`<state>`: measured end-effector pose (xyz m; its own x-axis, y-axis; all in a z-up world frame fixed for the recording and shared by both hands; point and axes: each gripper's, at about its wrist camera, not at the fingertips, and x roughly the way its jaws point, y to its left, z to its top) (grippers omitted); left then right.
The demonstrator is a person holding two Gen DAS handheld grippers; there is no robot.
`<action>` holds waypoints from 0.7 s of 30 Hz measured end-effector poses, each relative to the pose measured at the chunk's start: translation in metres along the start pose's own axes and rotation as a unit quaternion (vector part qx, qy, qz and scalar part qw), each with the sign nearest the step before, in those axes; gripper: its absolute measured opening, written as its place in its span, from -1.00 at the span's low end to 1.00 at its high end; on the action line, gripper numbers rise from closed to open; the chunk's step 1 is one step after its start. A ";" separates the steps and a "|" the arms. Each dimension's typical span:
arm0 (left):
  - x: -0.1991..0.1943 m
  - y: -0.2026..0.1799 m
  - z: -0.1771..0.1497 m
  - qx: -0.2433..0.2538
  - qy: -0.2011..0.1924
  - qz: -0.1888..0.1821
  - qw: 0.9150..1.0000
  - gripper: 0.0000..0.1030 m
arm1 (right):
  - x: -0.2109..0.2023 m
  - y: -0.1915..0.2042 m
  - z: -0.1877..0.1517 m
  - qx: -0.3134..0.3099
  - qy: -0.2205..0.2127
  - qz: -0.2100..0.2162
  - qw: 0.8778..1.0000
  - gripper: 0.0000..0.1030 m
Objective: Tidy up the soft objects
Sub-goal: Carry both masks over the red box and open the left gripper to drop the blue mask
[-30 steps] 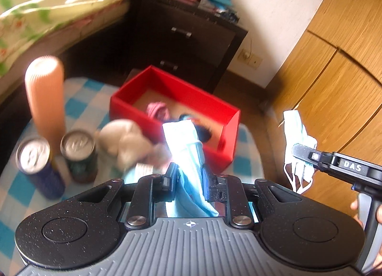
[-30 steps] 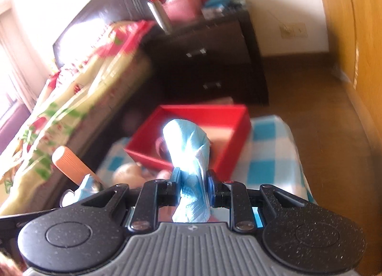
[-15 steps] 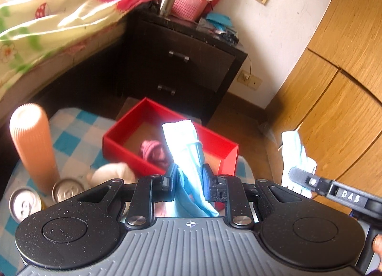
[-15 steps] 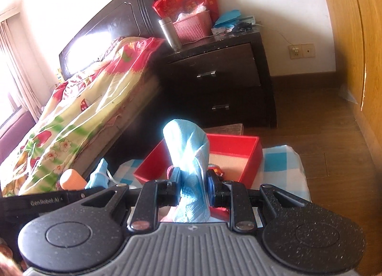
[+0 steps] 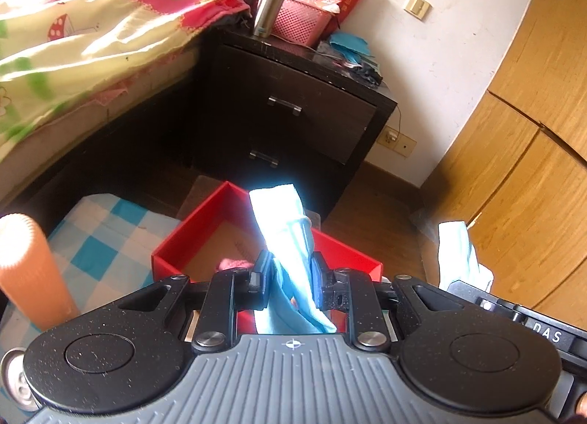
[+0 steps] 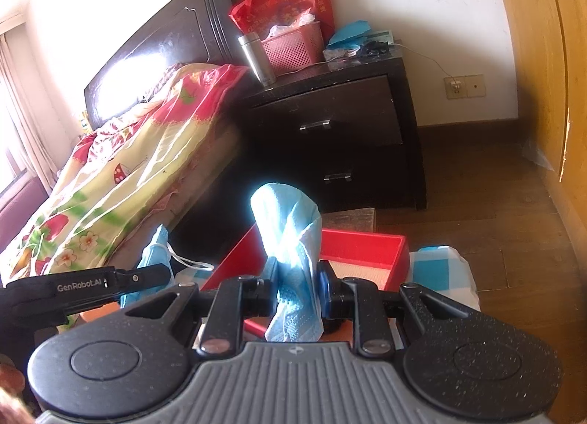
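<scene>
Both grippers clamped on light-blue face masks, raised above the red box.

Left gripper (image 5: 288,273) stands narrowly parted with its pads pressed on a crumpled light-blue pleated face mask (image 5: 284,225); right gripper (image 6: 295,290) is closed almost fully on a second light-blue face mask (image 6: 290,236), whose fold stands up above the pads. Each mask hangs in the air, clear of the table. Below them sits the red rectangular open-topped box (image 5: 172,244) on the blue-and-white checked tablecloth (image 5: 106,233), with a pink soft item (image 5: 234,263) already inside. Judged progress: partway; two masks lifted, neither deposited. An orange ribbed cylinder (image 5: 29,270) and a drinks can (image 5: 14,383) stand beside the box.
</scene>
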<state>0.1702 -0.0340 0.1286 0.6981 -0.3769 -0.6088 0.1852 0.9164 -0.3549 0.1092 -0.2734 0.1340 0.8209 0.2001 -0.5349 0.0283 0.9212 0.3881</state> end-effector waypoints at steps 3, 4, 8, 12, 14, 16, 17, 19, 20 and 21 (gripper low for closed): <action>0.015 0.003 0.005 0.000 0.003 0.010 1.000 -0.58 | 0.011 0.000 0.004 0.000 -0.002 0.000 1.000 -0.98; 0.020 0.004 0.006 0.000 0.005 0.014 1.000 -0.58 | 0.015 0.000 0.005 -0.001 -0.002 -0.002 1.000 -0.98; 0.042 0.009 0.010 -0.001 0.011 0.025 1.000 -0.58 | 0.036 -0.005 0.003 0.006 0.012 -0.002 1.000 -0.98; 0.062 0.012 0.012 0.003 0.017 0.034 0.999 -0.57 | 0.054 -0.012 0.002 0.014 0.021 -0.009 1.000 -0.98; 0.071 0.014 0.012 0.000 0.022 0.037 0.999 -0.55 | 0.063 -0.015 0.001 0.014 0.024 -0.017 0.999 -0.98; 0.079 0.019 0.011 -0.008 0.024 0.041 0.999 -0.52 | 0.073 -0.020 -0.001 0.020 0.033 -0.018 0.999 -0.98; 0.083 0.021 0.011 -0.011 0.025 0.043 0.999 -0.50 | 0.078 -0.022 -0.002 0.023 0.037 -0.017 0.999 -0.98; 0.091 0.024 0.009 -0.016 0.025 0.045 0.999 -0.50 | 0.089 -0.027 -0.006 0.029 0.045 -0.017 0.998 -0.98; 0.095 0.026 0.009 -0.018 0.026 0.044 0.999 -0.50 | 0.095 -0.029 -0.008 0.033 0.047 -0.019 0.998 -0.98; 0.098 0.028 0.009 -0.020 0.027 0.044 0.998 -0.50 | 0.100 -0.031 -0.009 0.036 0.050 -0.020 0.998 -0.98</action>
<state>0.2497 -0.0444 0.0654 0.6720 -0.3031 -0.6757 0.0960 0.9404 -0.3263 0.1853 -0.2790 0.0616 0.7570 0.2001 -0.6220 0.1036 0.9031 0.4167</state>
